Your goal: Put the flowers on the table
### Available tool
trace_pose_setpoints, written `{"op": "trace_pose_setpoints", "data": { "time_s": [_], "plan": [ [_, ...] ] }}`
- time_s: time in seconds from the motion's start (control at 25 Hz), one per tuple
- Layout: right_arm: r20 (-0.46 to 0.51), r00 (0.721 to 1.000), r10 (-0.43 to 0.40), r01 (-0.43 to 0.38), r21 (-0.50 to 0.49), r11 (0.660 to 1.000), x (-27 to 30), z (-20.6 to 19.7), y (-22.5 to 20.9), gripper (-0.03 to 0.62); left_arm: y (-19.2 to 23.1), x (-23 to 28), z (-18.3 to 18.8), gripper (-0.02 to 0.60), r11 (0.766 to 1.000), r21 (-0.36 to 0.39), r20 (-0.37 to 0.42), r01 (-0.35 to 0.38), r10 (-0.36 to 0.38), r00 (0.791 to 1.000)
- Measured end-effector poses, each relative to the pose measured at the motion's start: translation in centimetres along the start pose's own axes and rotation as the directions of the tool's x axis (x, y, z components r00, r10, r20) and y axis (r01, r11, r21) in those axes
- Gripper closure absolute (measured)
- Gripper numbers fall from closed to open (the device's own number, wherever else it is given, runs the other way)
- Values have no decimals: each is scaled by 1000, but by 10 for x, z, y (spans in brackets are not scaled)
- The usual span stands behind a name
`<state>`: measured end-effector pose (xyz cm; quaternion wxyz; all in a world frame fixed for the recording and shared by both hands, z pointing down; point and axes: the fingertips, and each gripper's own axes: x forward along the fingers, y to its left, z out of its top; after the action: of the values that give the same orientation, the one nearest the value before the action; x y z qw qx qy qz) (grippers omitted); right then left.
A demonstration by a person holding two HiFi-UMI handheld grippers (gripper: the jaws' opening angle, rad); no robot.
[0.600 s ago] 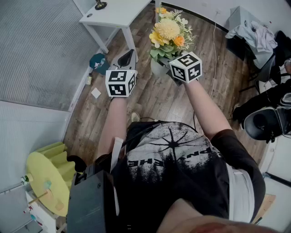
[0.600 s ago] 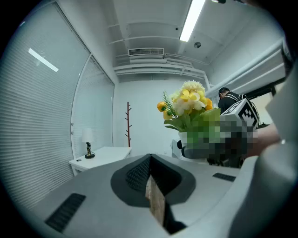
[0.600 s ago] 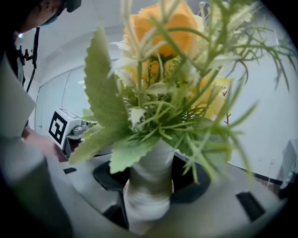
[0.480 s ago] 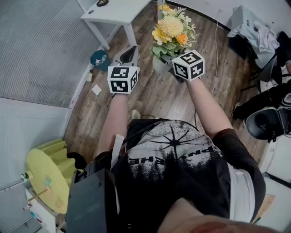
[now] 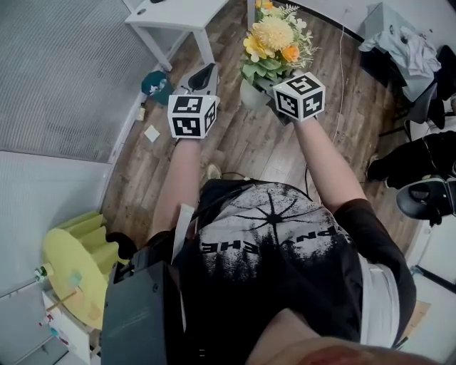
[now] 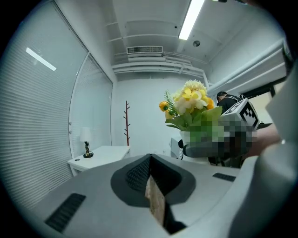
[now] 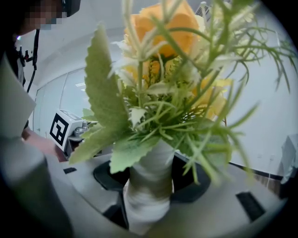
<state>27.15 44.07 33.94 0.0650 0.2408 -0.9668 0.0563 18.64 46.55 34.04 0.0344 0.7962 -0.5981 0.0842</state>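
Right gripper (image 5: 285, 108): jaws spread wide and clamped on the white vase (image 7: 148, 195), one on either side of its neck. The flowers (image 5: 274, 41), yellow and orange heads with green leaves, stand upright in the vase. They are held in the air over the wood floor (image 5: 242, 146), not on any surface.

Left gripper (image 6: 156, 204): jaws pressed together with nothing between them. It is level and just to the left of the vase, apart from it.

Table (image 5: 187, 13): white, ahead and to the left. Its near right corner and leg (image 5: 204, 44) are near the flowers. The left gripper view shows a small lamp-like object (image 6: 86, 148) at the tabletop's far left end, and the rest of the top up to the near edge is bare.

Room for moving: open floor lies between the table leg and the cable (image 5: 338, 64) on the right. A teal object (image 5: 154, 82) and a white scrap (image 5: 151, 132) lie low on the left along the wall. A chair with clothes (image 5: 406, 46) stands well off to the right. The blinds (image 5: 64, 78) bound the left side.
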Motion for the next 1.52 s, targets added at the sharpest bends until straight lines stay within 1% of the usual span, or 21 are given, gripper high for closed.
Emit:
{"op": "trace_pose_setpoints", "data": {
  "time_s": [0.24,0.44,0.68,0.8,1.04,1.12,1.24,1.28,1.52],
  "plan": [
    [-8,1000,-4,4,0,1000,5,-4,-3,350,6,4,-9,571,1000,-11,-16,1,-2,1000],
    [-6,1000,-11,11,-5,1000,8,-4,-13,350,8,10,-4,571,998,-53,4,22,-22,1000],
    [-10,1000,-23,23,8,1000,31,-5,-29,350,29,30,0,571,999,-37,-2,30,-30,1000],
    [-19,999,-28,28,5,1000,56,-2,-34,350,49,46,-1,571,998,-39,2,47,-47,999],
    [-19,999,-40,40,0,999,119,12,-47,350,105,83,-1,571,996,-28,-7,85,-85,996],
    [-27,998,-51,51,-2,999,153,18,-58,350,138,102,0,569,994,-33,-9,102,-102,995],
    [-42,996,-73,73,1,997,213,24,-73,350,197,133,-3,571,992,-47,-19,121,-122,992],
    [-40,996,-76,77,3,997,224,25,-75,350,208,137,-4,569,991,-49,-19,123,-124,992],
    [-8,996,-93,92,-24,995,228,33,-76,350,211,138,2,570,991,-14,-5,130,-130,991]
  ]
}}
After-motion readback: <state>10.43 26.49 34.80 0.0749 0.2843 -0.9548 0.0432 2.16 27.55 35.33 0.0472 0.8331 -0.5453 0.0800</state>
